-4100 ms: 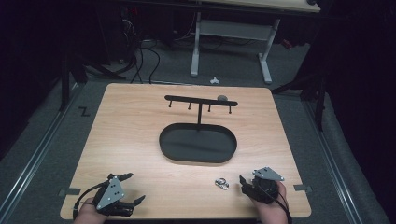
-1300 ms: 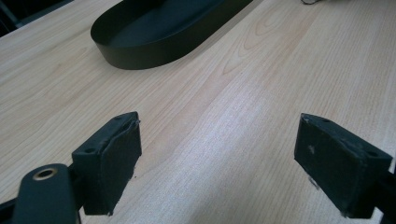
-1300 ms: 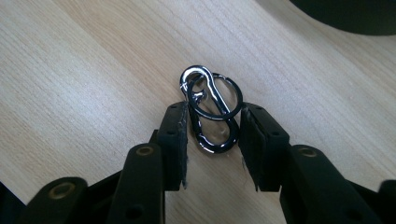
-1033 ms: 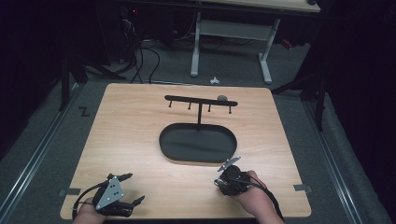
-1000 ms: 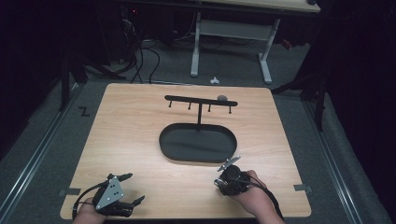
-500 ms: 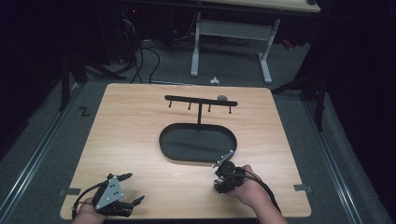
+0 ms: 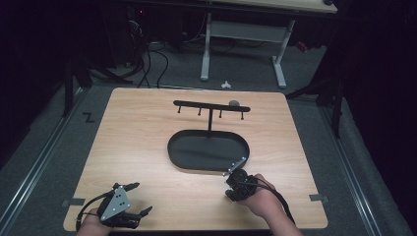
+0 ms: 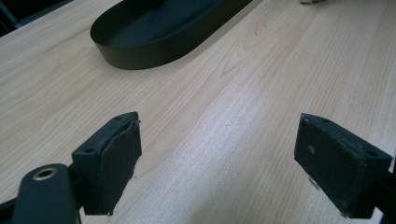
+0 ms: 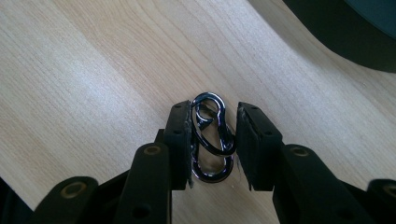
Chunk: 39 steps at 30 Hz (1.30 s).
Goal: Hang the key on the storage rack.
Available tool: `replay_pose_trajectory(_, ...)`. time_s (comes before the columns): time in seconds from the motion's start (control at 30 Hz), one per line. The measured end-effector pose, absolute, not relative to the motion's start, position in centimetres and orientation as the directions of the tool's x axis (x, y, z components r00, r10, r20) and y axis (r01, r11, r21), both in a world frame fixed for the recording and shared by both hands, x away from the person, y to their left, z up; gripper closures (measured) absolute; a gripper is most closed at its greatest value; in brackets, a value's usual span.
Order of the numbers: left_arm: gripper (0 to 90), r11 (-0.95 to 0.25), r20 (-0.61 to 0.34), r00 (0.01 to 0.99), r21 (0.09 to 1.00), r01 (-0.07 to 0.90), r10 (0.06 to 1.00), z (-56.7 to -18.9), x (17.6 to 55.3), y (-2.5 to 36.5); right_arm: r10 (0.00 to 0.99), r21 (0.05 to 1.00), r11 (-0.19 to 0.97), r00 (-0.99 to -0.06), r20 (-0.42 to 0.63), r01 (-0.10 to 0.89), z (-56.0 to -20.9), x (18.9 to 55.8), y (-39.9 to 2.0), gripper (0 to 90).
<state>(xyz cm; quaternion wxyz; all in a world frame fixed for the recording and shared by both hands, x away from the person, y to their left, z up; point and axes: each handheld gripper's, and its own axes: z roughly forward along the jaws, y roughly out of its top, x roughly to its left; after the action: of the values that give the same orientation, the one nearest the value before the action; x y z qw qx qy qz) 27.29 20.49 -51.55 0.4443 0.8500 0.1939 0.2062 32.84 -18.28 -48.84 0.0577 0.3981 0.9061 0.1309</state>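
Observation:
A dark metal double-loop clip (image 9: pixel 211 137) lies on the wooden table (image 7: pixel 147 137), just in front of the black oval tray (image 7: pixel 173 153). My right gripper (image 9: pixel 214 142) points down at it, its jaws standing on either side and pressing on the clip's flanks. From above, the right gripper (image 7: pixel 232 189) sits by the tray's near right rim, with the hand behind it. Near the front left corner my left gripper (image 7: pixel 141 198) rests open; between its pads (image 8: pixel 112 154) there is bare wood.
A black rack (image 7: pixel 211 105) with several small hooks stands on a post at the tray's far end, a small grey lump (image 7: pixel 234 103) on its bar. The tray's wall (image 8: pixel 140 53) lies ahead of the left gripper. Table edges are close behind both hands.
The right gripper has moved left from the table's front right to the clip, tipped down over it and closed its jaws around it. The left gripper has stayed put.

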Motion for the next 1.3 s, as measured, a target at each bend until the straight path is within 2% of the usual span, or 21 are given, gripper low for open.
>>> replay_pose_trajectory(0.47, 15.3, -0.530, 0.177, 0.840, 0.835, 0.147, 0.512, -51.6, 27.3, 20.5, 0.741, 0.293, 0.643, -0.671, -0.004, 0.708, -48.5, 32.8, -18.3, 67.7)
replay_pose_trajectory(0.5, 15.3, -0.531, 0.178, 0.841, 0.834, 0.146, 0.512, -51.6, 27.3, 20.5, 0.741, 0.298, 0.641, -0.671, -0.003, 0.707, -48.3, 32.8, -18.2, 68.9)
replay_pose_trajectory(0.57, 15.3, -0.533, 0.180, 0.841, 0.834, 0.145, 0.510, -51.6, 27.3, 20.5, 0.743, 0.314, 0.640, -0.670, -0.019, 0.701, -48.0, 32.8, -18.2, 79.7)
replay_pose_trajectory(0.83, 15.3, -0.531, 0.181, 0.841, 0.835, 0.144, 0.511, -51.6, 27.3, 20.4, 0.745, 0.319, 0.640, -0.666, -0.037, 0.699, -47.5, 32.9, -18.4, 81.5)
replay_pose_trajectory(0.93, 15.3, -0.531, 0.178, 0.841, 0.834, 0.146, 0.511, -51.6, 27.3, 20.4, 0.748, 0.325, 0.636, -0.663, -0.034, 0.700, -47.4, 32.9, -18.5, 79.3)
replay_pose_trajectory(1.13, 15.3, -0.531, 0.180, 0.840, 0.835, 0.144, 0.511, -51.6, 27.3, 20.4, 0.732, 0.301, 0.658, -0.680, -0.039, 0.691, -46.9, 31.9, -18.9, 63.8)
replay_pose_trajectory(1.3, 15.3, -0.535, 0.182, 0.843, 0.833, 0.142, 0.506, -51.6, 27.3, 20.3, 0.719, 0.229, 0.685, -0.692, -0.061, 0.691, -47.9, 31.2, -19.9, 61.7)
